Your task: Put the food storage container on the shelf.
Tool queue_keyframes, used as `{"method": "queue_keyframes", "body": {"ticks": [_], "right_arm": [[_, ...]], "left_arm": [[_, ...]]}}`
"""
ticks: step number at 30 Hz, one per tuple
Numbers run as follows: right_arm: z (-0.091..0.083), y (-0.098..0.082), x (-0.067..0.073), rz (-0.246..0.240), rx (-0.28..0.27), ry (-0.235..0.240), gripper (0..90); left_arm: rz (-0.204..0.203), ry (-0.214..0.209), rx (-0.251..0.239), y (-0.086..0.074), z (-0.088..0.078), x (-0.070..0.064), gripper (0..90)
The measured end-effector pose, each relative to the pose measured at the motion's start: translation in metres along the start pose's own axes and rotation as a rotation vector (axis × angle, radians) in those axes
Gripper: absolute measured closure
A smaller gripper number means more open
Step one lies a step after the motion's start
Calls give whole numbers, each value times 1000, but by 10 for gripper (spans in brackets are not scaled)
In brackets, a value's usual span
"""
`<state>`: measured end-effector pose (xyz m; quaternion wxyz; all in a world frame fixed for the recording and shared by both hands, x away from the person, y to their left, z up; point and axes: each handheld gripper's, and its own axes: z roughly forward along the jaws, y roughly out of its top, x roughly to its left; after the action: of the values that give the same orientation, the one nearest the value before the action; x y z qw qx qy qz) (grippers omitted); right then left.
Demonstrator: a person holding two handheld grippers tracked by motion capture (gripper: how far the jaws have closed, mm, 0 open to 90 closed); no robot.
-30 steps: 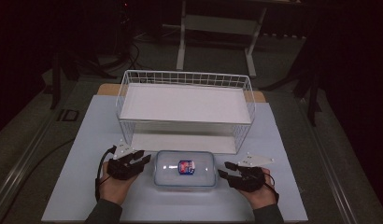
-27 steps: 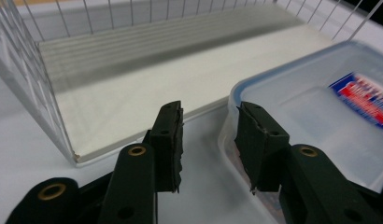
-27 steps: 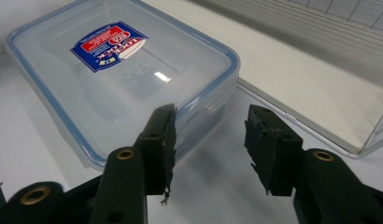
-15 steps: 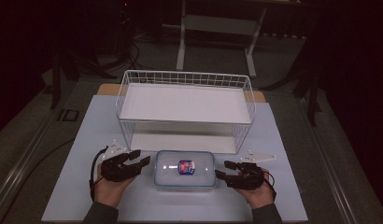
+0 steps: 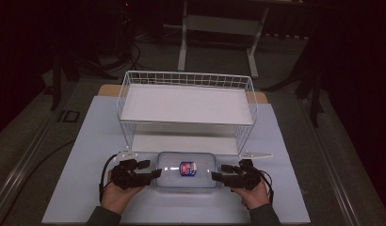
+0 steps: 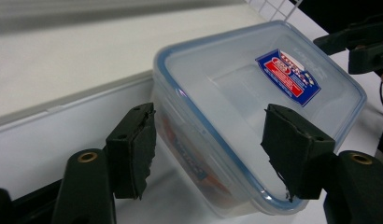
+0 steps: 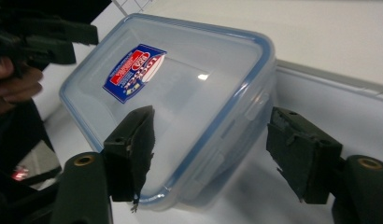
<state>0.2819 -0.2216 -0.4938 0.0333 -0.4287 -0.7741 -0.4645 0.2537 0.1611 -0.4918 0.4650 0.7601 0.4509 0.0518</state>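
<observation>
- Clear lidded plastic container [image 5: 186, 170] sits at the lower centre of the table [image 5: 78, 155], before the wire basket [image 5: 186, 101].
- Left tool [image 5: 151, 175] and right tool [image 5: 218, 177] flank its ends; both have just been opening, pads apart and clear of it.

Lidded container [image 5: 186, 170] between two grippers

The container [image 6: 255, 116] is translucent, smooth plastic with a glossy lid that shows a light reflection; a blue seal runs around the rim. At the lid centre sits a glossy printed label [image 6: 287, 77] in red, white and blue. The pads [image 7: 133, 154] of each hand-held gripper are matt black with rough, ragged edges. The basket [image 5: 186, 77], at 12 o'clock from the container, is white-coated wire. The tabletop [image 5: 87, 141] is matt white and smooth.
</observation>
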Motion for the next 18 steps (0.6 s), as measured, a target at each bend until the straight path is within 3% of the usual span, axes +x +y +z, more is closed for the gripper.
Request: {"method": "queue_keyframes", "body": {"ticks": [10,15,18], "right_arm": [[10,-2,-7,89,26,68,278],[14,-4,-10,107,45,90,273],[16,-4,-12,128,51,106,262]], "left_arm": [[-50,-47,41,0,12,7,328],[-73,-77,47,0,14,9,327],[-128,-119,53,-1,16,15,327]]}}
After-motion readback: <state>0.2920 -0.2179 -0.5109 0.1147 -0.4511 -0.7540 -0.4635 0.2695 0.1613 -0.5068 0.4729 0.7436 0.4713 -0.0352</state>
